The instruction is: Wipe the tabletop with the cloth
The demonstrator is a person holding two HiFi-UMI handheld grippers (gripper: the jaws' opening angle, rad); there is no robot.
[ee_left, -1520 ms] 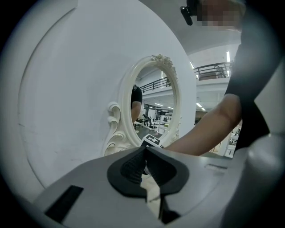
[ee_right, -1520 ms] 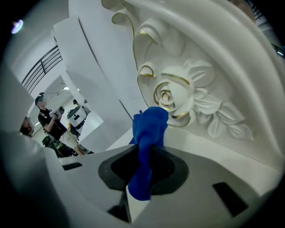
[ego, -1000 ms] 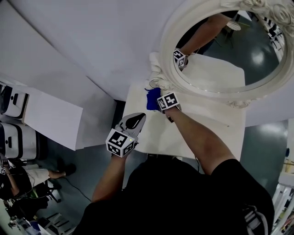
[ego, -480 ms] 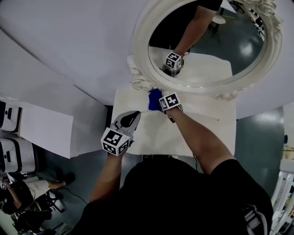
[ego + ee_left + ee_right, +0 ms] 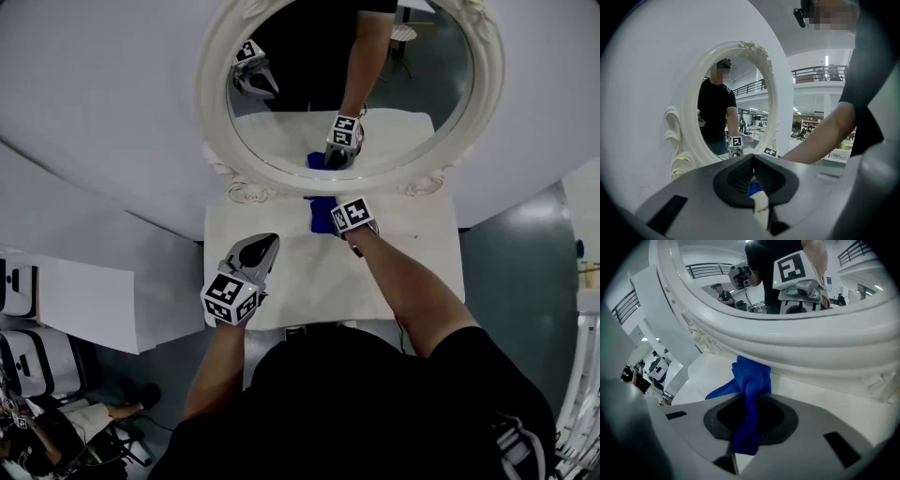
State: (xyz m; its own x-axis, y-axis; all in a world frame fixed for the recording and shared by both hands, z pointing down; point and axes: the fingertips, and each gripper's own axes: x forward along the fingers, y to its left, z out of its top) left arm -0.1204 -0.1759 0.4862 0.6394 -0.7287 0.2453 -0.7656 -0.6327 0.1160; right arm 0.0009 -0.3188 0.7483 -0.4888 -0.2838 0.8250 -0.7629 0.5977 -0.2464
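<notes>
A blue cloth (image 5: 323, 212) lies bunched on the white tabletop (image 5: 394, 272), right against the base of the oval mirror frame (image 5: 246, 192). My right gripper (image 5: 339, 217) is shut on the cloth; in the right gripper view the blue cloth (image 5: 751, 394) runs down between the jaws and touches the frame's lower moulding (image 5: 806, 350). My left gripper (image 5: 255, 255) hovers over the table's left part with its jaws together and nothing held. In the left gripper view a bit of the blue cloth (image 5: 753, 189) shows past the shut jaws.
The ornate white mirror (image 5: 347, 84) stands along the table's far edge and reflects both grippers and the cloth. A white wall panel (image 5: 103, 112) lies left of it. The table's near edge (image 5: 309, 324) is by my body. White boxes (image 5: 28, 319) sit on the floor at left.
The right gripper with the cloth has slid rightwards along the mirror's base, from the table's far left corner to the middle. The head view has swung, bringing the mirror more central. The left gripper stays about where it was.
</notes>
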